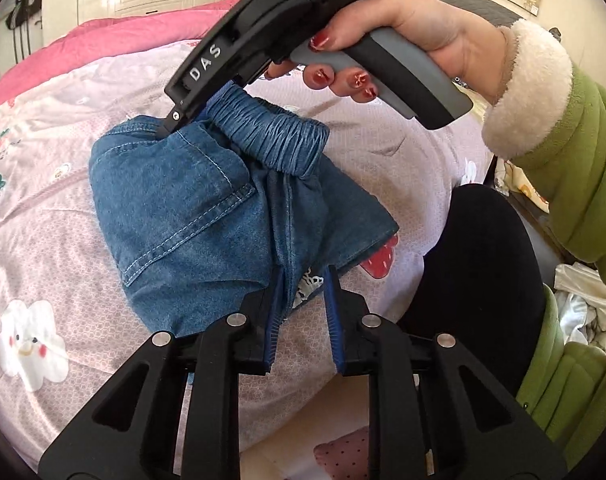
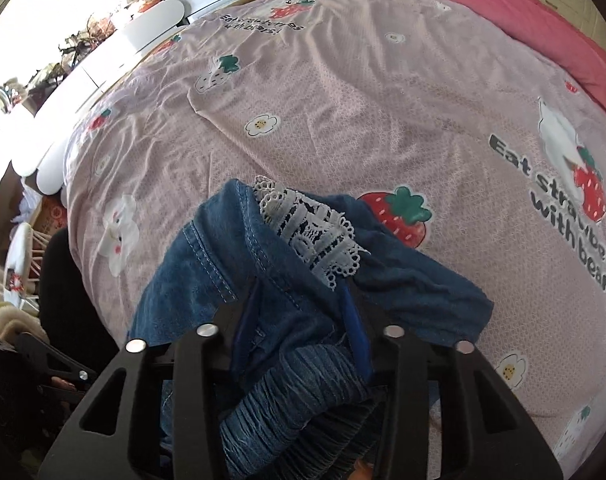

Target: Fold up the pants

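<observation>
Denim pants held bunched over the bed, both grippers engaged.

The pants (image 1: 207, 216) hang above the pink bedspread (image 1: 63, 240). The left gripper (image 1: 303, 292) has its jaws parted around the lower edge, at 6 o'clock in its own view; whether they pinch cloth cannot be told. The right gripper (image 2: 299, 312) is clamped on the elastic waistband (image 1: 271, 136), at 12 o'clock from the left jaws. Long axis runs 12 to 6 between them. Lace trim (image 2: 311, 228) shows at the far end. Judgement: lay-down follows that axis.
</observation>
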`<state>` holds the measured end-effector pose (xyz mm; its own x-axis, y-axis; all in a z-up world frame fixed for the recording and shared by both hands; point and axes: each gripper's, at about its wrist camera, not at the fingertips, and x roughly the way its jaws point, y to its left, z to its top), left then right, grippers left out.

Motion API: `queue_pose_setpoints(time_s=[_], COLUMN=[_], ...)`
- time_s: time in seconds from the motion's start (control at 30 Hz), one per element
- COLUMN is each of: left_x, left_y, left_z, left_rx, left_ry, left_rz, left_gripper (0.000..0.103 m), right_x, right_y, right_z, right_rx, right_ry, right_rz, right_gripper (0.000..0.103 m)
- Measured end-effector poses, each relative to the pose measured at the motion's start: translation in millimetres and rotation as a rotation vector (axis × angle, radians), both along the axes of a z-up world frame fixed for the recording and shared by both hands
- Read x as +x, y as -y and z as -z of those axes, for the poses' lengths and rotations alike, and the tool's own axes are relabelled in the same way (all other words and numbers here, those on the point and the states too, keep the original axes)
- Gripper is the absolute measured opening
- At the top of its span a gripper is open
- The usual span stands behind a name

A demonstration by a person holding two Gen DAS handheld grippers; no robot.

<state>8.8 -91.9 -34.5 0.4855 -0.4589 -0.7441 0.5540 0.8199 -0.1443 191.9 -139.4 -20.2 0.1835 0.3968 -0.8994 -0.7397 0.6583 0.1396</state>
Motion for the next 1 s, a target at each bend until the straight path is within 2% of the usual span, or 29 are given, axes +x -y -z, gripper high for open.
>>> queue_pose_setpoints(time_s=[0.03, 0.1, 0.27, 0.3, 0.37, 0.4, 0.47, 0.53, 0.63, 0.7, 0.73, 0.77, 0.83, 0.9, 1.0], left_x=[0.4, -1.9, 1.8, 2.1, 3.0, 3.6, 3.5, 3.8, 3.6, 3.4, 3.3, 3.7, 4.3, 5.3, 5.7], left_y=[1.2, -2.6, 2.5, 0.0, -2.5, -3.2, -3.5, -4.2, -4.6, -4.6, -4.5, -4.9, -5.1, -6.3, -6.3], left_z=[1.7, 3.0, 6.9, 6.3, 6.6, 6.5, 6.5, 6.5, 5.4, 5.2, 5.3, 5.6, 5.8, 5.9, 6.5], left_rx=[0.003, 0.007, 0.003, -0.002, -0.011, -0.012, -0.013, -0.016, -0.014, -0.014, -0.014, -0.018, -0.022, -0.022, -0.022], left_ry=[-0.004, -0.006, -0.013, -0.019, -0.025, -0.025, -0.025, -0.026, -0.026, -0.025, -0.025, -0.027, -0.031, -0.033, -0.033], left_rz=[-0.001, -0.002, -0.009, -0.01, -0.013, -0.013, -0.012, -0.013, -0.015, -0.017, -0.018, -0.02, -0.02, -0.02, -0.02], left_gripper=[0.013, 0.013, 0.013, 0.013, 0.013, 0.013, 0.013, 0.013, 0.013, 0.013, 0.013, 0.013, 0.013, 0.013, 0.013], right_x=[-0.9, -1.7, 10.4, 14.6, 22.1, 23.8, 20.2, 15.7, 10.5, 5.4, 1.9, -2.9, -11.8, -16.5, -16.8], right_y=[-1.1, -3.5, -8.1, -6.3, 2.3, 7.1, 7.7, 3.3, -8.1, -14.4, -16.0, -18.0, -20.4, -19.5, -15.8], right_z=[-1.5, -8.8, -8.5, -7.3, -8.6, -11.8, -17.3, -19.2, -11.9, -2.9, 1.4, 6.9, 12.3, 7.8, -4.9], right_rx=[-0.01, -0.029, -0.041, -0.037, 0.051, 0.086, 0.1, 0.104, 0.055, 0.01, -0.005, -0.03, -0.076, -0.081, -0.07], right_ry=[0.025, 0.101, 0.137, 0.134, 0.05, 0.039, 0.048, 0.047, 0.041, 0.037, 0.034, 0.036, 0.084, 0.131, 0.203], right_rz=[-0.001, 0.008, 0.019, 0.038, 0.059, 0.078, 0.053, 0.029, -0.009, -0.028, -0.036, -0.047, -0.059, -0.039, -0.018], right_gripper=[0.004, 0.003, 0.0, 0.0, 0.0, 0.001, 0.013, 0.046, 0.048, 0.04, 0.03, 0.025, 0.012, 0.003, 0.002])
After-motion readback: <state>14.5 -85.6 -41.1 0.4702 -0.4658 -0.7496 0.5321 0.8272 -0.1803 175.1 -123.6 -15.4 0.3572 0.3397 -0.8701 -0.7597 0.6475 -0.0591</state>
